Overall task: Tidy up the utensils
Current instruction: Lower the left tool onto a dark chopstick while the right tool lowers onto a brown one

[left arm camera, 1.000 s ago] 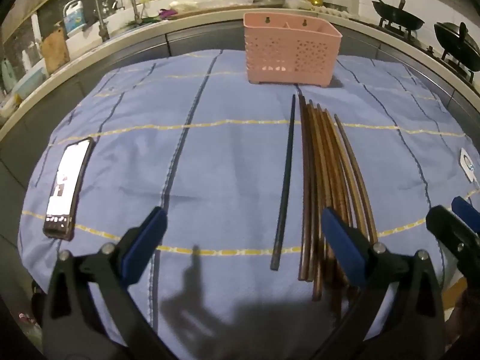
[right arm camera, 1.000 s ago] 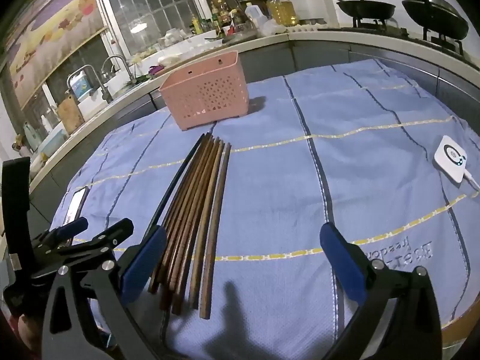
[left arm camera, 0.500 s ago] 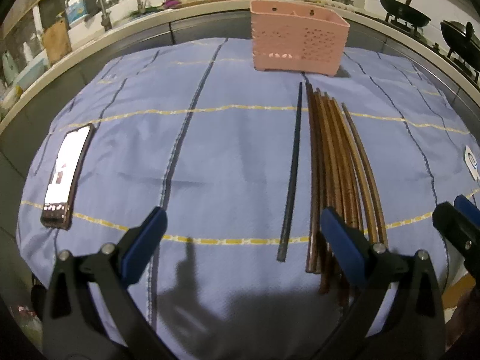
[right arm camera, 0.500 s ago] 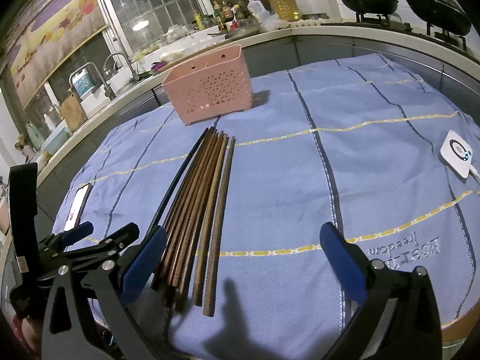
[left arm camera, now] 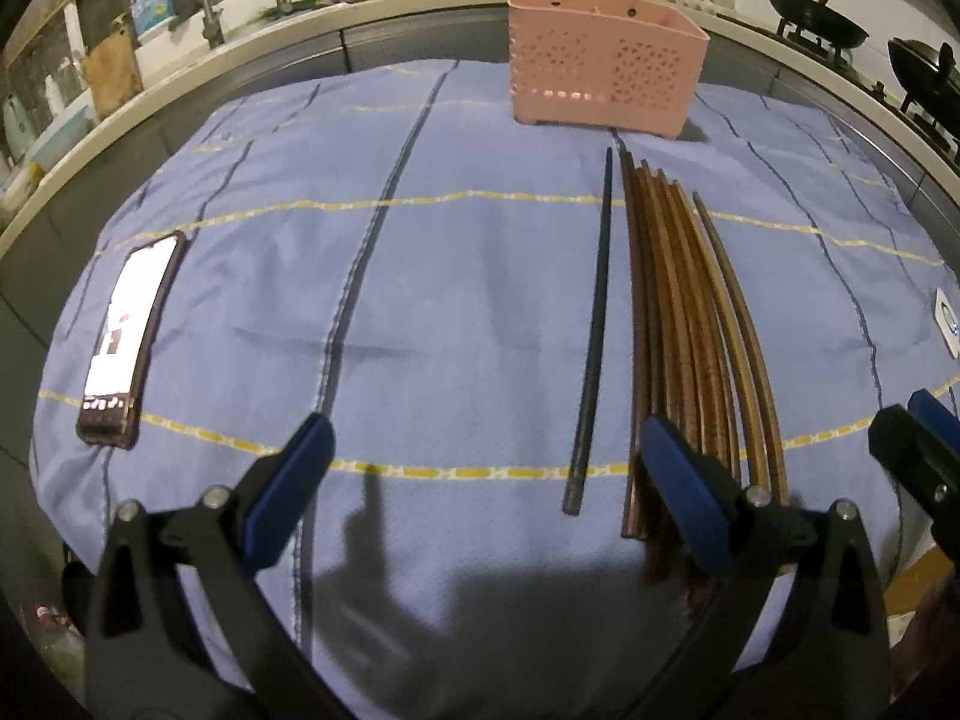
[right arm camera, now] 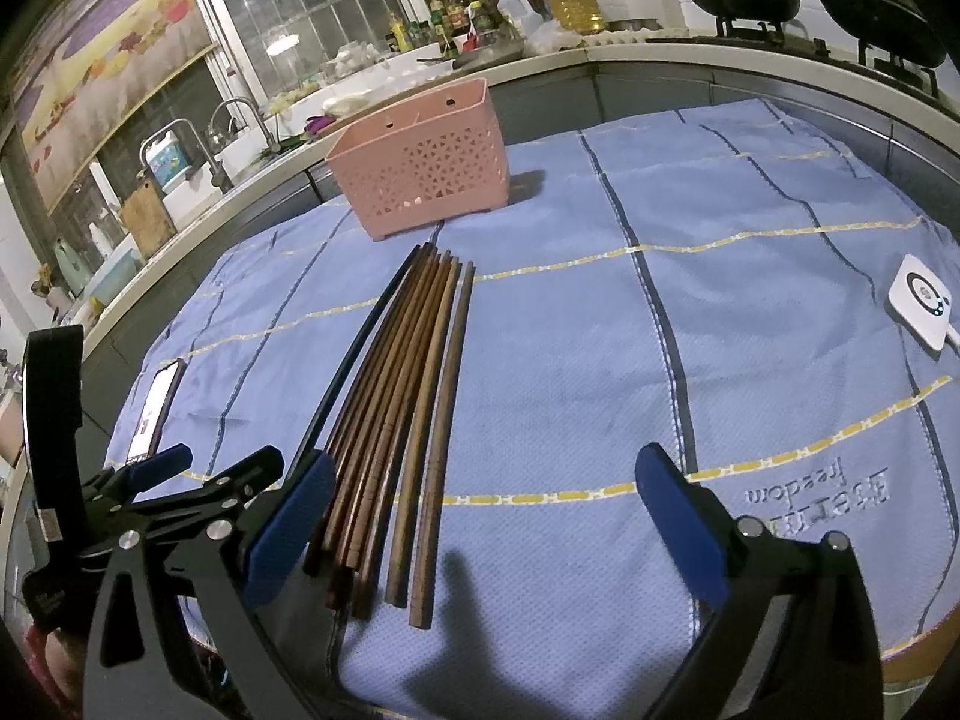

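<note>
Several brown wooden chopsticks (left arm camera: 678, 324) lie side by side on the blue cloth, with one black chopstick (left arm camera: 594, 330) just left of them. They also show in the right wrist view, brown chopsticks (right arm camera: 414, 396) and black chopstick (right arm camera: 354, 360). A pink perforated basket (left arm camera: 606, 84) stands beyond their far ends; it also shows in the right wrist view (right arm camera: 420, 168). My left gripper (left arm camera: 486, 480) is open and empty above the near ends. My right gripper (right arm camera: 480, 516) is open and empty, just right of the bundle.
A phone (left arm camera: 129, 336) lies at the cloth's left side. A white square device (right arm camera: 921, 300) with a cable lies at the right. The blue cloth (right arm camera: 750, 360) covers the table. A counter with sink, bottles and woks runs behind.
Both grippers have moved slightly forward over the cloth toward the chopsticks. Both stay open. The chopsticks and basket have not moved.
</note>
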Action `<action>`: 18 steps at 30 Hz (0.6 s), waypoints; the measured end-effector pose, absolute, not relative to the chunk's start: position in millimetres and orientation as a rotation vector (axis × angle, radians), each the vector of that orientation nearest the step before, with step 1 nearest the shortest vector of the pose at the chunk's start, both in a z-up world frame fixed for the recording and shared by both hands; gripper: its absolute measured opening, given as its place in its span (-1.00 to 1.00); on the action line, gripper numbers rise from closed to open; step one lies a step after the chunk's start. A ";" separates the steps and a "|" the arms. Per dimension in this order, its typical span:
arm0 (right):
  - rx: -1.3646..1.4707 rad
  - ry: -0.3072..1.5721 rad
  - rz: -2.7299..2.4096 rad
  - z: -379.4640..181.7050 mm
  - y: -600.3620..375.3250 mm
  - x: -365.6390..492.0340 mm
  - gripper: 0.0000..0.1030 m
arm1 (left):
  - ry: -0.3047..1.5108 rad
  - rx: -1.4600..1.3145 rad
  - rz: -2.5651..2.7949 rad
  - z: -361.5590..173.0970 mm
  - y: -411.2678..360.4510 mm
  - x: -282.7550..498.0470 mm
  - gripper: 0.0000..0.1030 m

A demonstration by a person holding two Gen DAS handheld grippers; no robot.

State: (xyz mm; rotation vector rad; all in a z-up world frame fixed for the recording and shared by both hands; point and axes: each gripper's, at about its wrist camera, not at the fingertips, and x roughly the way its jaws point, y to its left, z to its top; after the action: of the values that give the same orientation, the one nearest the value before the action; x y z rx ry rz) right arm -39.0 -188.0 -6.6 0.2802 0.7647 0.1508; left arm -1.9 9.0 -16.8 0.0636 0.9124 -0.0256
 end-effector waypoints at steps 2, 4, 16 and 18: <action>0.279 0.765 0.153 -6.5 -187.8 -39.5 0.83 | 0.914 0.064 -0.025 -17.2 8.8 -1.3 0.91; 0.279 0.768 0.159 -6.5 -187.7 -39.1 0.71 | 0.916 0.066 -0.026 -18.1 9.7 -0.1 0.91; 0.155 0.875 0.265 -19.4 -164.8 -9.1 -0.28 | 0.925 0.065 -0.194 -9.5 30.8 41.2 0.12; 0.124 0.882 0.254 -22.8 -160.1 -6.3 -0.31 | 0.927 0.076 -0.236 -11.0 25.8 43.6 0.04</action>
State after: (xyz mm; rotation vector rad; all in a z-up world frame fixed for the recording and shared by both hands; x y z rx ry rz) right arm -6.3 -160.1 -22.8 0.1242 0.8818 0.2542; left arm 43.6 25.8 -11.0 0.0758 0.9267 -0.2359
